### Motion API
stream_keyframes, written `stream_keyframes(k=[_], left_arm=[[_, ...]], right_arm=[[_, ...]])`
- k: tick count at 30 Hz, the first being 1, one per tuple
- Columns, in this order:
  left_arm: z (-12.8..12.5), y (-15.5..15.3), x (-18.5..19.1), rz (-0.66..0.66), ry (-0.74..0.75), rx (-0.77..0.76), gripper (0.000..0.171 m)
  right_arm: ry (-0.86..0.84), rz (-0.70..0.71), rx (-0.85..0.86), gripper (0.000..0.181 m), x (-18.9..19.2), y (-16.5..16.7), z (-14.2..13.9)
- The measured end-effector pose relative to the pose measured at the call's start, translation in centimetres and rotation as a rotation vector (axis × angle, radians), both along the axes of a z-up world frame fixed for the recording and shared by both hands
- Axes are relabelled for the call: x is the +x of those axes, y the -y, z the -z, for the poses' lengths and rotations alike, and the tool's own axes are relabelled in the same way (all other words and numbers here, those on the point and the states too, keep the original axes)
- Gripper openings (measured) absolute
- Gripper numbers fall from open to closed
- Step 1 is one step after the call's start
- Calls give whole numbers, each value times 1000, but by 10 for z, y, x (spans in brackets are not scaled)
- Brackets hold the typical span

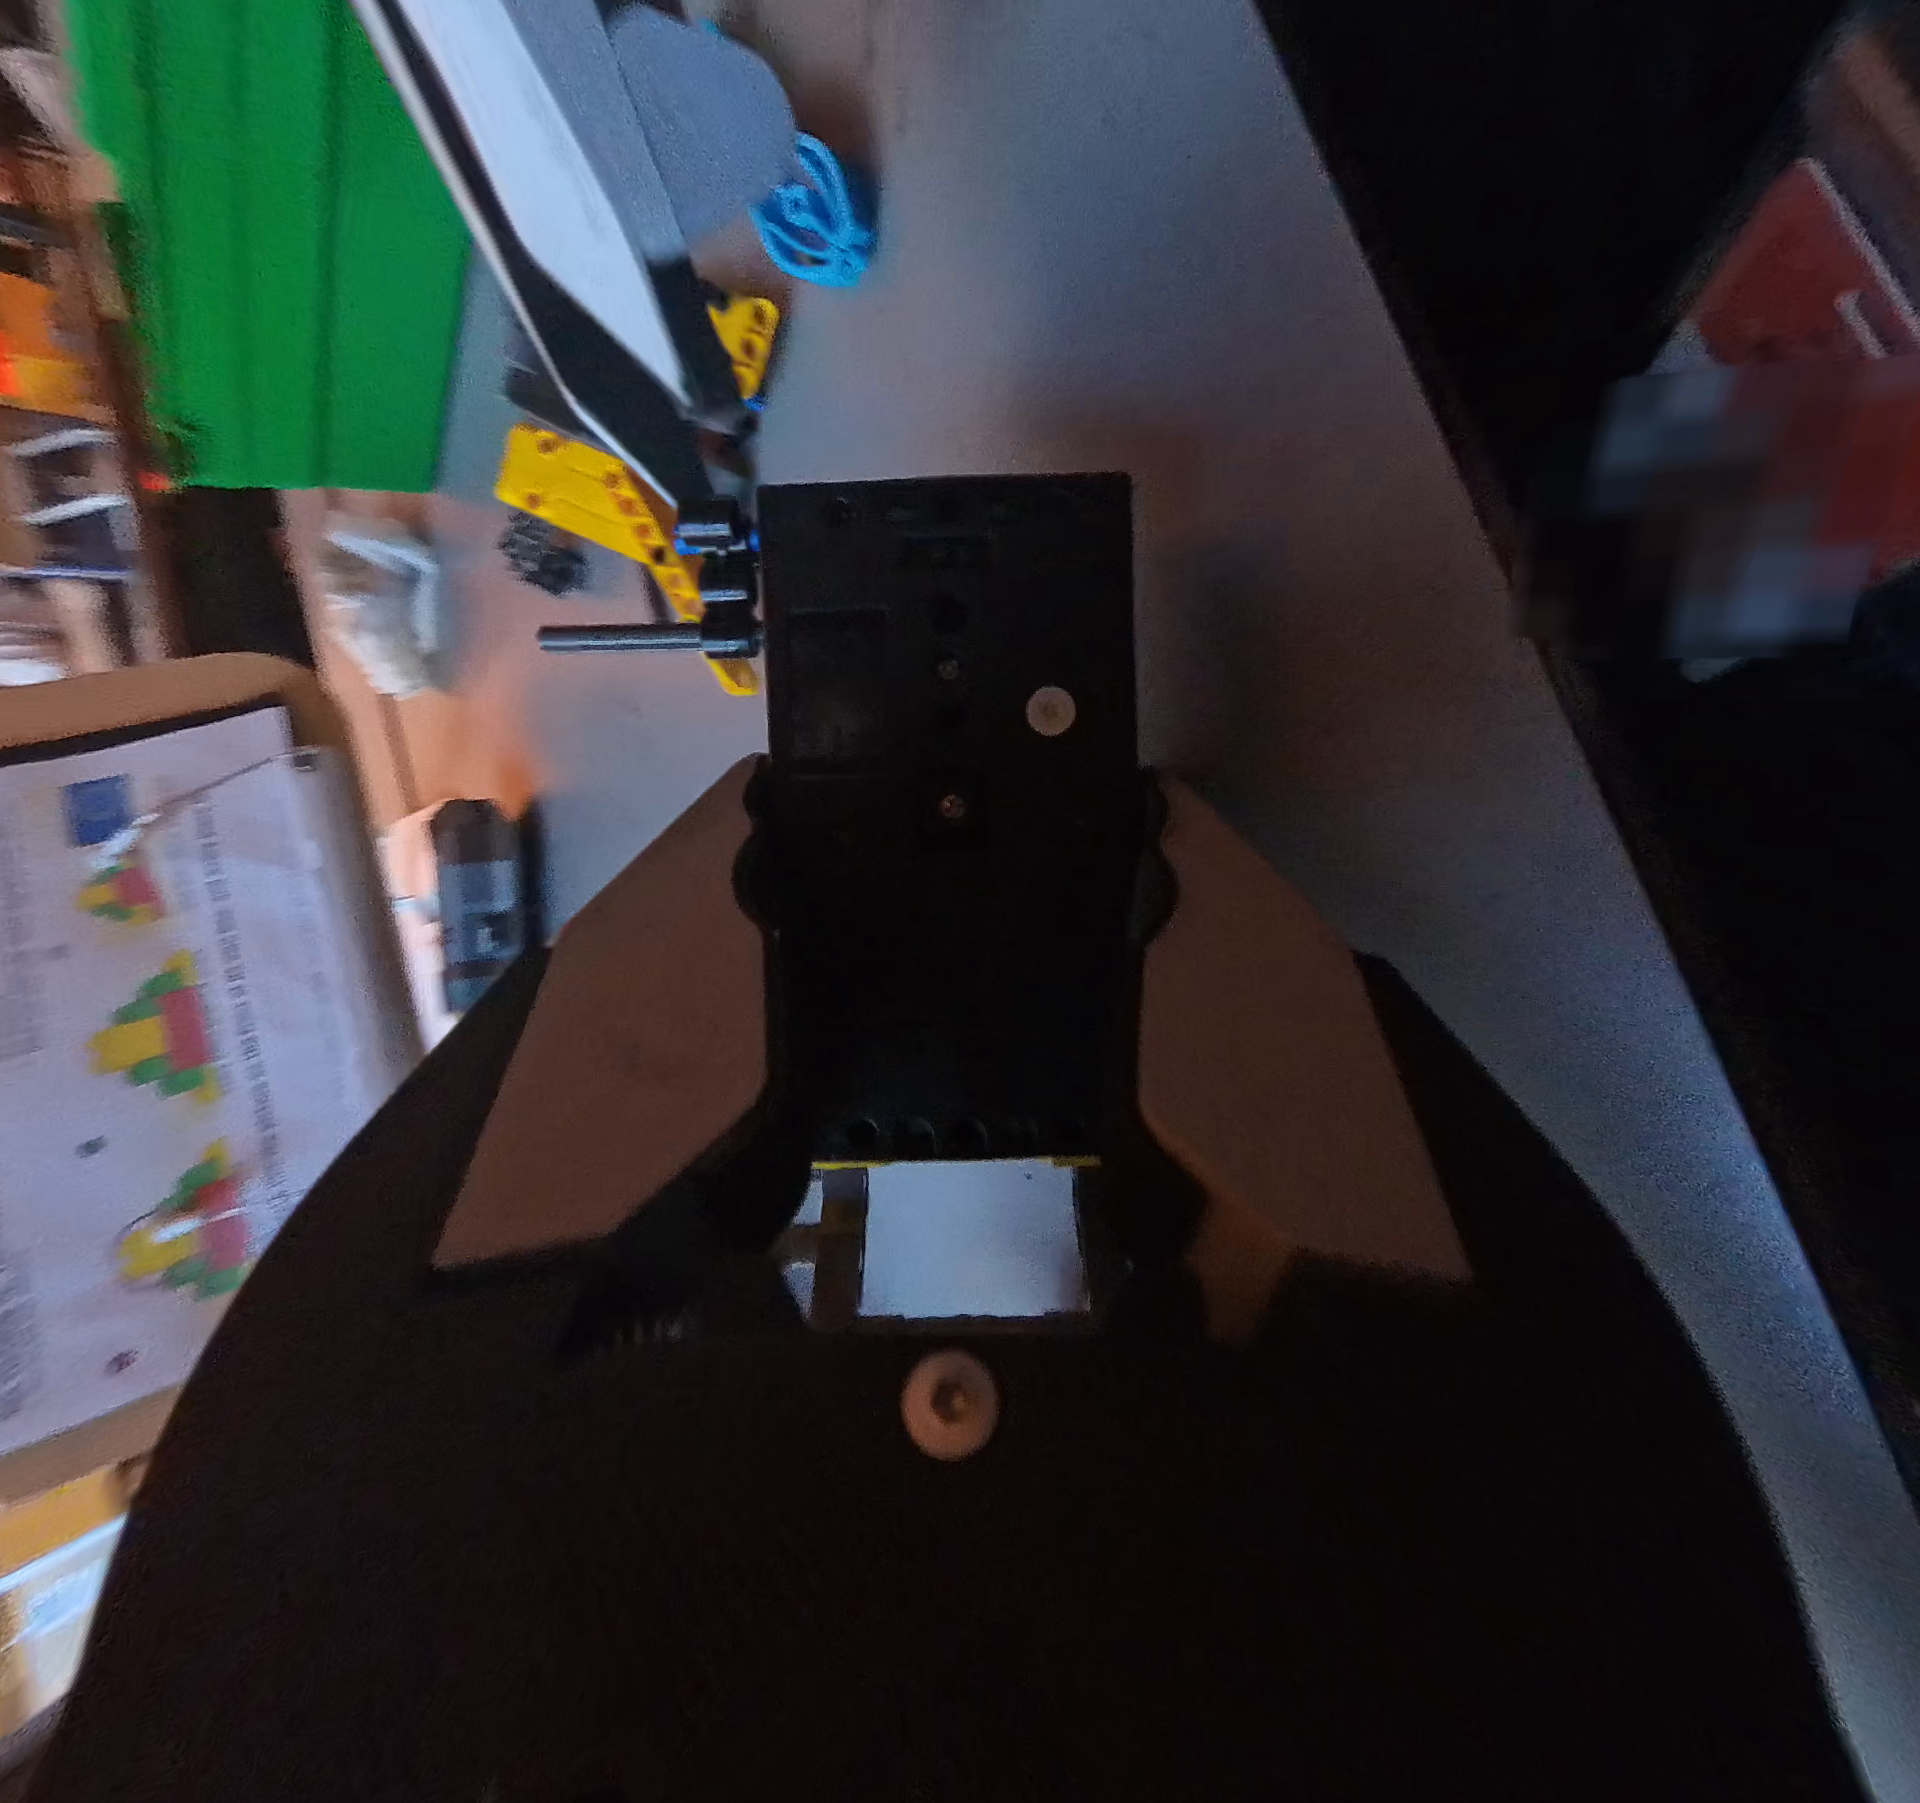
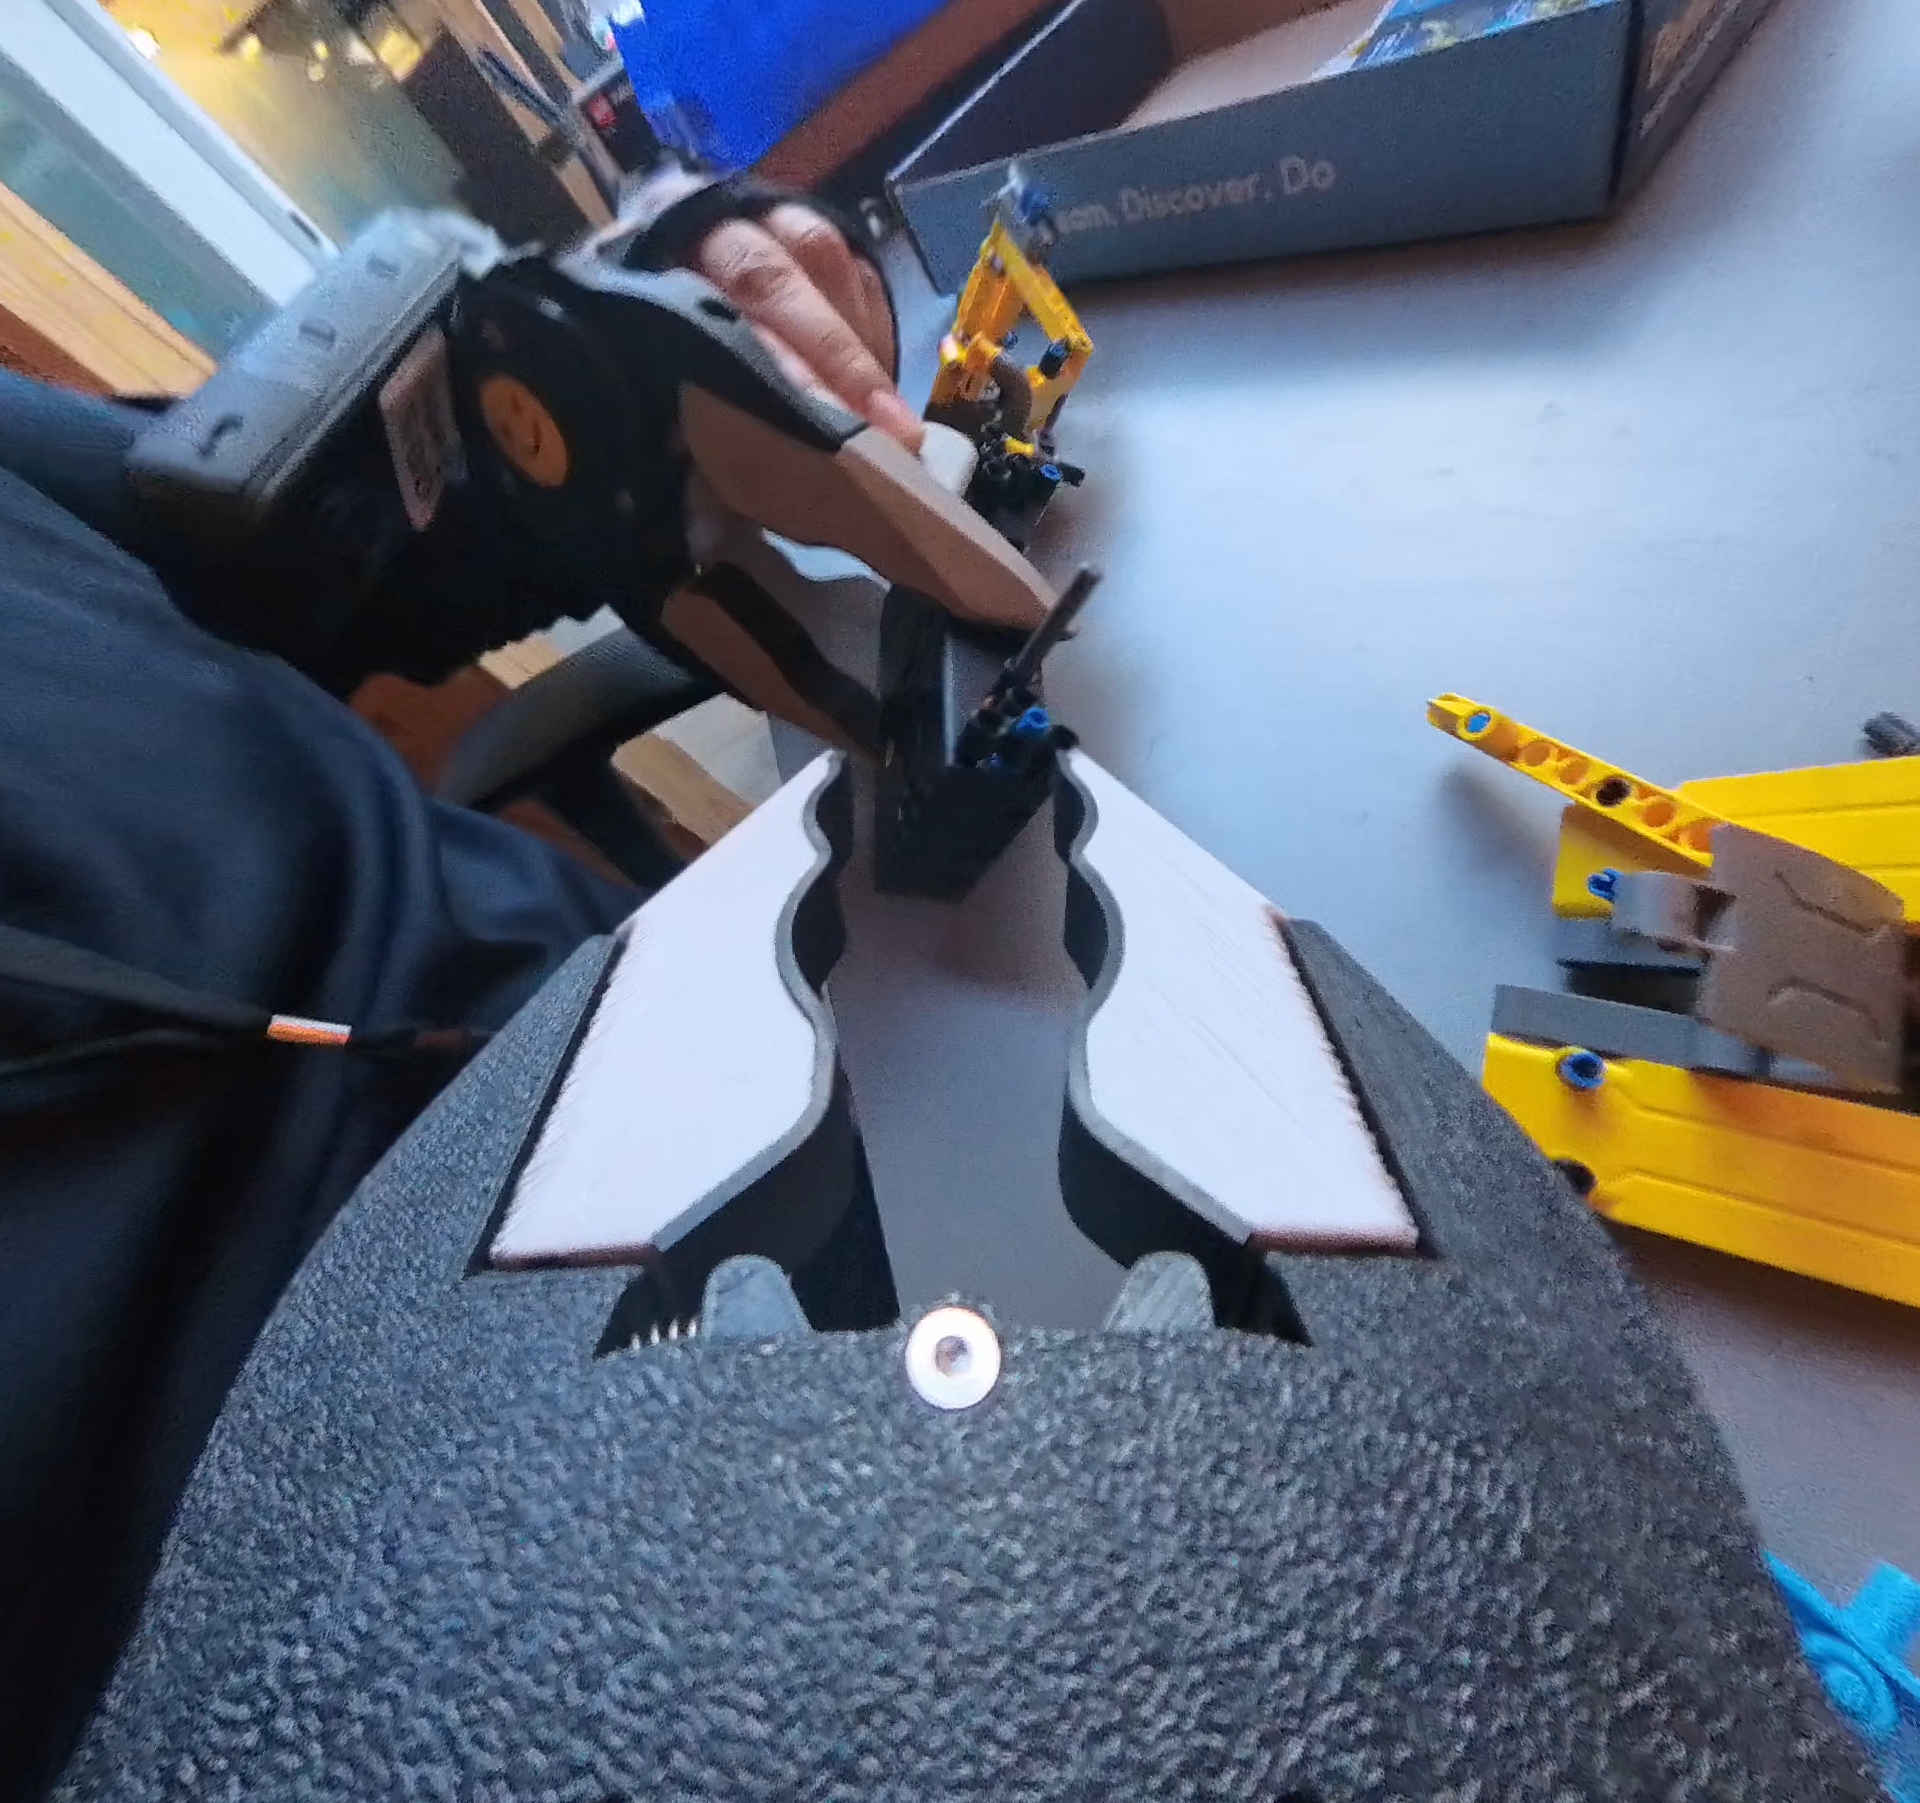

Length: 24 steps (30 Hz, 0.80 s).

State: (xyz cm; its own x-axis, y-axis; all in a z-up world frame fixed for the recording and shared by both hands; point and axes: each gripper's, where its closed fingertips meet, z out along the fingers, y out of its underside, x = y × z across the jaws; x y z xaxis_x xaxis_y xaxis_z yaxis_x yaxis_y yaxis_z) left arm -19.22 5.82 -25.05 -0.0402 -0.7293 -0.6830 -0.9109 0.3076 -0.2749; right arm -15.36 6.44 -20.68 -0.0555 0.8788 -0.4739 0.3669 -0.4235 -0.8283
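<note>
My left gripper is shut on a black rectangular block, with a tan finger on each long side. A black axle and black connectors stick out of the block's left side. In the right wrist view the left gripper, held by a hand, holds the same block above the grey table. My right gripper is open. Its white fingertips stand either side of the block's near end, with a small gap on the left.
A large yellow and grey model lies at the right. A small yellow and black assembly stands before an open cardboard box. A blue tangle lies on the table. A printed sheet with brick pictures lies at the left. About 6 cm separates my left fingertips from my right.
</note>
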Motion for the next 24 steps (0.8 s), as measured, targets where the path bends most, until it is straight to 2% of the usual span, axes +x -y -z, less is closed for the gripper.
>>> stream_keyframes(k=[3, 7, 9, 11, 13, 18, 19, 21, 22, 24], left_arm=[[-4, -3, 2, -23, -13, 183, 67], [-8, -8, -1, -41, -13, 366, 66], [-9, -9, -2, -45, 13, 372, 66], [-8, -10, -2, -95, 80, 294, 67], [-13, -6, 2, -150, 203, 145, 71], [-51, 7, 13, -219, 638, -271, 70], [-59, 8, 13, -228, 723, -348, 67], [-60, 10, 14, -247, 799, -481, 47], [-57, 9, 13, -260, 808, -519, 35], [-56, 1, 12, -308, 833, -518, 23]], right_arm=[[5, 19, -10, 43, -9, -1, 7], [-32, 14, 9, 21, -17, 3, 2], [-28, 24, 31, 21, -18, 2, 2], [-28, 43, 71, 21, -18, 1, 2], [-20, 55, 121, 21, -18, -1, 3], [-13, 38, 231, 21, -17, 4, 3], [-4, 37, 254, 21, -17, 3, 4], [27, 36, 287, 21, -17, 2, 9], [40, 36, 303, 21, -17, 1, 11], [47, 34, 337, 22, -17, -1, 12]])
